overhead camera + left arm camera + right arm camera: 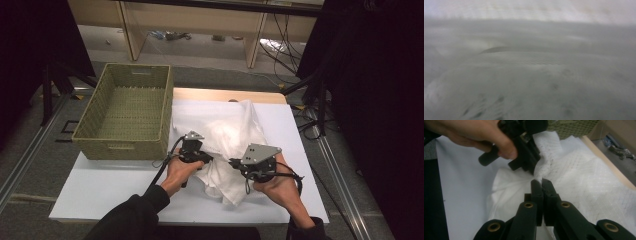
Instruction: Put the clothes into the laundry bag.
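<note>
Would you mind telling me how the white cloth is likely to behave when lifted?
The white cloth lies crumpled in soft folds, so it will probably droop limply. It bunches thinly where the right gripper pinches it, suggesting it is light and may trail.

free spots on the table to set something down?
Bare white table in front of the wicker basket, left of the white cloth; narrow strip along its right. Basket inside is empty. Crowded mid-table: both grippers at the cloth.
</note>
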Demonstrator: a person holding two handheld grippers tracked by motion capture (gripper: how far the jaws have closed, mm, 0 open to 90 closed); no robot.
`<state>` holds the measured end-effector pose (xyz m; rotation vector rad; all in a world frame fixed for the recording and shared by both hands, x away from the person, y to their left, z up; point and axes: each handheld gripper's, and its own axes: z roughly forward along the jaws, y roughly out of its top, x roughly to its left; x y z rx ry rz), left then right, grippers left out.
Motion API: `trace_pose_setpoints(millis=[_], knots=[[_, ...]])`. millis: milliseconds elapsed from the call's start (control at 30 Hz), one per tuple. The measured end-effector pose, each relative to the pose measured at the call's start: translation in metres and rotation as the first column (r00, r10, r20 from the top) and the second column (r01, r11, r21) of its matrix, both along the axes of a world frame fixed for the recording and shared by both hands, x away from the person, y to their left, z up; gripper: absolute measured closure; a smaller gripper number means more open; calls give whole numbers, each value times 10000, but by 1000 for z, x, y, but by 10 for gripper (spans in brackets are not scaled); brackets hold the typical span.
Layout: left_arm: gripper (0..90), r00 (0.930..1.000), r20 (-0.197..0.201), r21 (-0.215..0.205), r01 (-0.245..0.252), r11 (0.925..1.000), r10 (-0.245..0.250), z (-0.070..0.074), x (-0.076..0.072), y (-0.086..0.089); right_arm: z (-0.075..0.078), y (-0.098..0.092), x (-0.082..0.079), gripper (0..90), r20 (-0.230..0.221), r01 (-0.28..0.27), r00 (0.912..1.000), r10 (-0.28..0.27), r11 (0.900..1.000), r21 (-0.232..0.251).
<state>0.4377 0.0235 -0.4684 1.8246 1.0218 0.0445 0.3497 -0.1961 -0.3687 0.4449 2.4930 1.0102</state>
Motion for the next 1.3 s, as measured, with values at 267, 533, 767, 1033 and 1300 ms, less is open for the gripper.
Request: trace_pose_setpoints(millis=[267,533,767,1033,1300], knots=[[341,9956,167,725,905,9933,-919,29,-42,24,-5,-3,7,900,-23,195,9998,-195,9998,-55],[166,9788,-540,1116,2024,9729,-1974,7,-83,18,-8,1,12,900,15,170,9999,-170,9998,-68],[632,9768,-658,1235,2106,9697,-2038,0,-58,-13,-11,-2,14,900,-156,128,9998,-129,9999,-85],[833,9916,386,134,1229,9923,-1233,41,-32,-19,9,-6,6,900,210,-52,9998,47,9998,196],[798,9998,138,248,-161,9996,158,3,3,-33,-1,-2,6,900,-145,-175,9997,173,9998,-129]])
